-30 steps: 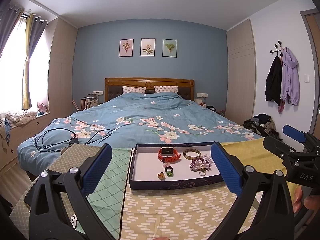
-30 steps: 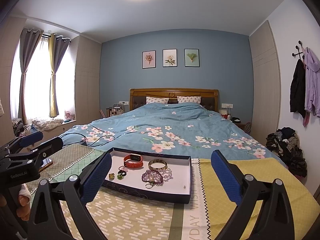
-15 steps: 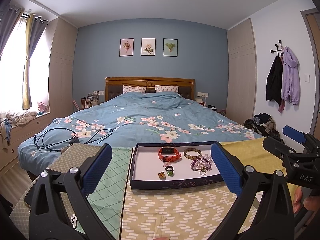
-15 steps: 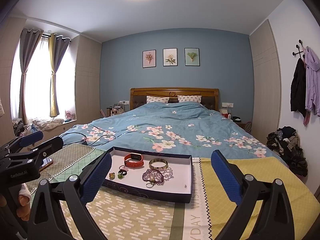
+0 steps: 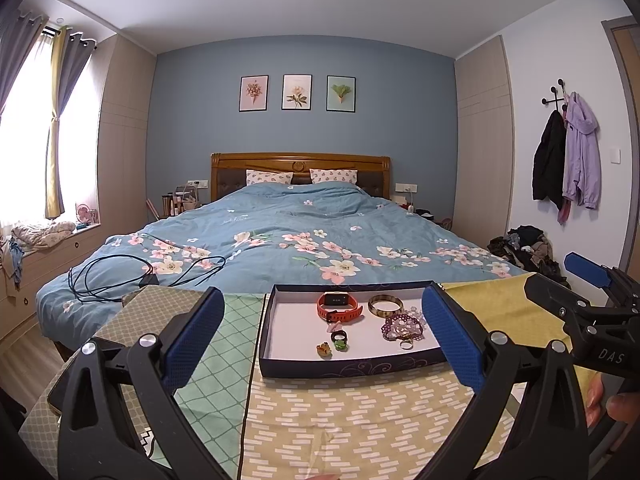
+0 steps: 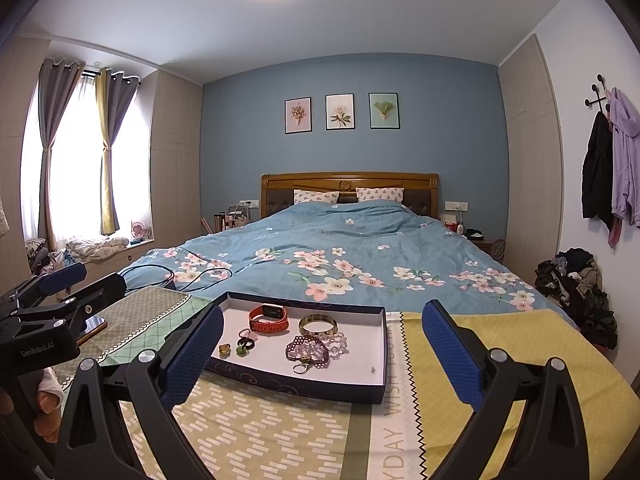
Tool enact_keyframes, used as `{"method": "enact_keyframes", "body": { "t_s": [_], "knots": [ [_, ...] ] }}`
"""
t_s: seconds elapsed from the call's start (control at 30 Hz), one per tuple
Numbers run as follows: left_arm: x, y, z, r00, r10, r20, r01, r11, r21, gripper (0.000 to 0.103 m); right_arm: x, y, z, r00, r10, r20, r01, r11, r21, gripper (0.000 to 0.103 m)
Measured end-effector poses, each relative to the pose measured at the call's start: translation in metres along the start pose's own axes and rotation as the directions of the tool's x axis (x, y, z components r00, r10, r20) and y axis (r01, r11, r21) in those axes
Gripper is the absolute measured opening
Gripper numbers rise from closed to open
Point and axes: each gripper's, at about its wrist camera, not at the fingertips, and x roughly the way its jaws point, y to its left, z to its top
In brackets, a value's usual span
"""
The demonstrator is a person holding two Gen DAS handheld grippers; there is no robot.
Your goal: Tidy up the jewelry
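Both grippers are hovering short of the tray [image 5: 352,366], level with each other, jaws spread wide and holding nothing. Left gripper [image 5: 320,344] is framing the tray between its pads; right gripper [image 6: 320,356] is doing the same from the other side.

Against the frames of the last second, nothing is shifting beyond a slight drift of the cameras. No item is changing place.

Jewelry is all lying loose in the tray on the counter:
- orange watch [image 5: 339,306] at the back
- bangle [image 5: 385,304] beside it
- purple bead bracelets [image 5: 402,326] heaped together, a small ring [image 5: 405,345] just in front
- two small rings [image 5: 339,340] and a yellow trinket [image 5: 323,349] near the front wall

Judgement: this pause is fitting either a sort about to start or one already ended; the pictures are not settling which.
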Motion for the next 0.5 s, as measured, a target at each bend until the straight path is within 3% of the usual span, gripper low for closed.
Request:
{"method": "enact_keyframes", "body": {
  "t_s": [0.5],
  "knots": [
    [0.0014, -0.0014, 0.0, 1.0, 0.001, 0.001, -0.001, 1.0, 0.001, 0.097, -0.0018, -0.0017, -0.0006, 1.0, 0.002, 0.002, -0.002, 1.0, 0.001, 0.096]
  ]
}}
